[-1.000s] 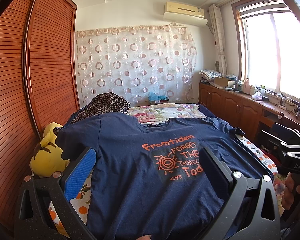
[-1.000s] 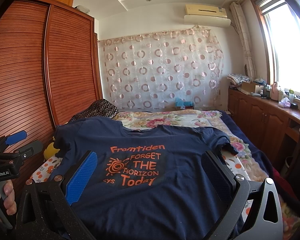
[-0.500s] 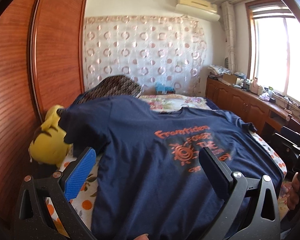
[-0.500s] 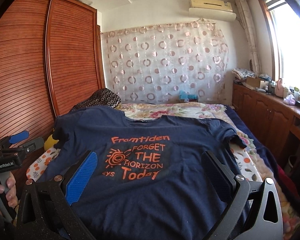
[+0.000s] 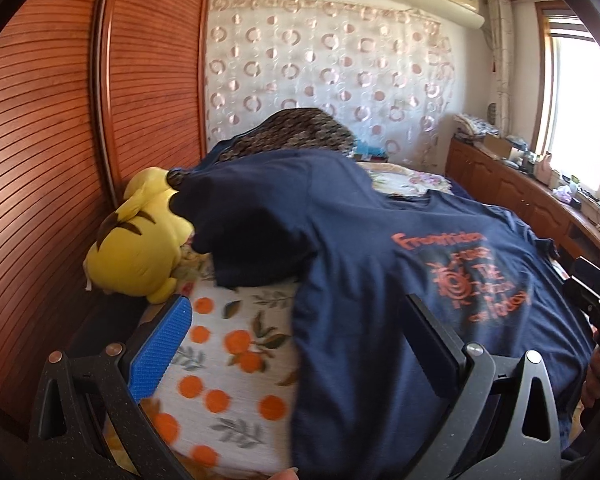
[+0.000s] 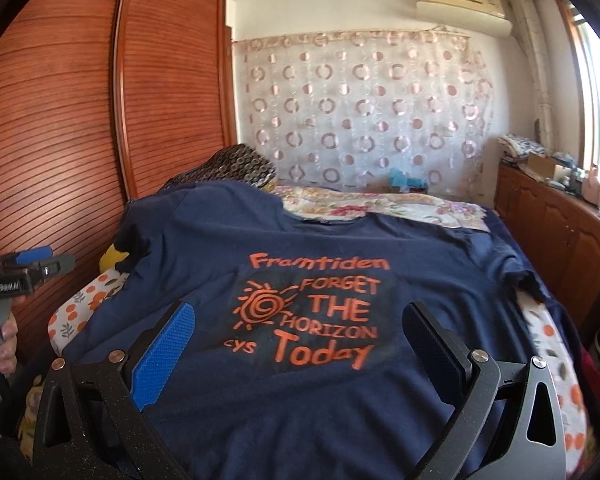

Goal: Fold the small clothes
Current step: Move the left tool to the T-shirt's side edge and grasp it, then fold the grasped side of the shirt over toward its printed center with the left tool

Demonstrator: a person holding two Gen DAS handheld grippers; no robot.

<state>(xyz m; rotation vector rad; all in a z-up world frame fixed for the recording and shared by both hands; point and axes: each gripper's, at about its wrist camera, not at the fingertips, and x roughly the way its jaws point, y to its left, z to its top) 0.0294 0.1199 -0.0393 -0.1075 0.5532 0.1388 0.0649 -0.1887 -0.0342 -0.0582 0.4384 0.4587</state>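
On the bed (image 5: 228, 356), with its orange-print sheet, a navy shirt (image 6: 300, 320) lay spread flat, print up. Both claws hung spread and empty: the left claw (image 5: 300, 344) over the shirt's edge, the right claw (image 6: 296, 344) over its middle. A yellow plush (image 5: 136, 256) sat beyond, by the wardrobe (image 6: 80, 100).

A slatted wooden wardrobe (image 6: 100, 112) fills the left of the frame. A sheer curtain (image 6: 364, 116) printed with rings is hung across the back wall, with an air conditioner (image 6: 460, 4) mounted above it at upper right. Bright daylight is let in by a window (image 5: 580, 112) at the right edge, above a low wooden cabinet (image 6: 556, 232) cluttered on top.
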